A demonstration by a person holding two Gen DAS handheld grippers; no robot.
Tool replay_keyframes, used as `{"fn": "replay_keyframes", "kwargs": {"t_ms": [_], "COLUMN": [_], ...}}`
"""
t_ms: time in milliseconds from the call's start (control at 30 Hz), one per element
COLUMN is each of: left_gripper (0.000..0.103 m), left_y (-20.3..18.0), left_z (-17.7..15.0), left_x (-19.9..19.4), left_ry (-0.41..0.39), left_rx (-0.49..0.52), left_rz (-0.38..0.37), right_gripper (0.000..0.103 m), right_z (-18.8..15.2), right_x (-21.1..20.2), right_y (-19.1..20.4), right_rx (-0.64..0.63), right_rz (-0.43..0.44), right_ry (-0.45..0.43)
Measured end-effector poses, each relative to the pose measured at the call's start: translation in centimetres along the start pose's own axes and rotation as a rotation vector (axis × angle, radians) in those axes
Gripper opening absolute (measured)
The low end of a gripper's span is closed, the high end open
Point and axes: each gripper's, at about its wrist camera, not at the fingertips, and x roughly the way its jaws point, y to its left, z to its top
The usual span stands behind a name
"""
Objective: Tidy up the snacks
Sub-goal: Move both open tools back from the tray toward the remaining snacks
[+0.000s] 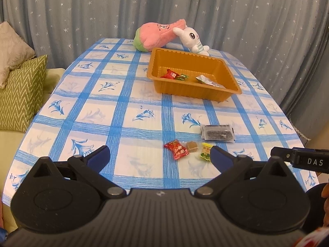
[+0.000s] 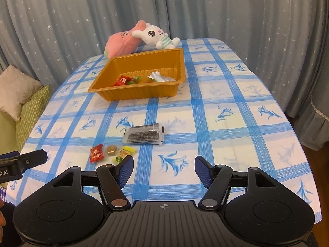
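The table (image 1: 127,111), under a blue-checked cloth, fills both views, with a starred curtain (image 1: 226,10) behind it. Far ahead of both pairs of jaws sits an orange tray (image 2: 131,94), holding a red sweet, a green one and a silvery wrapper; two plush toys (image 2: 144,37) lie just beyond it.

The left gripper (image 1: 160,158) has its jaws wide apart with nothing between them, above the near part of the table. The right gripper (image 2: 164,167) likewise has its jaws parted and empty, over bare cloth.

The loose snacks lie close ahead. A dark packet (image 1: 218,133) lies a little ahead of the left jaws and ahead-left of the right jaws. Nearer, in a row, lie a red sweet (image 1: 176,149), a brown cube (image 1: 191,146) and a yellow sweet (image 1: 206,151). The yellow one is just beside the left gripper's right fingertip (image 1: 218,157) and, in the right view, just beside the right gripper's left fingertip (image 2: 126,167).
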Motion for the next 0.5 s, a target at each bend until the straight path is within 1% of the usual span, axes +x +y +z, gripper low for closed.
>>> {"fn": "replay_keyframes", "kwargs": {"t_ms": [400, 500], "left_gripper": [0.101, 0.098], "left_y": [0.0, 0.1], "left_z": [-0.4, -0.5], "left_x": [1.5, 2.2], "left_ry": [0.03, 0.042], "left_rx": [-0.005, -0.009], "left_rz": [0.001, -0.002], "right_gripper": [0.066, 0.066], "right_z": [0.0, -0.1], "right_x": [1.3, 1.8], "right_y": [-0.3, -0.5], "right_rx": [0.006, 0.003], "right_rz": [-0.004, -0.008], "right_ry": [0.015, 0.022]}}
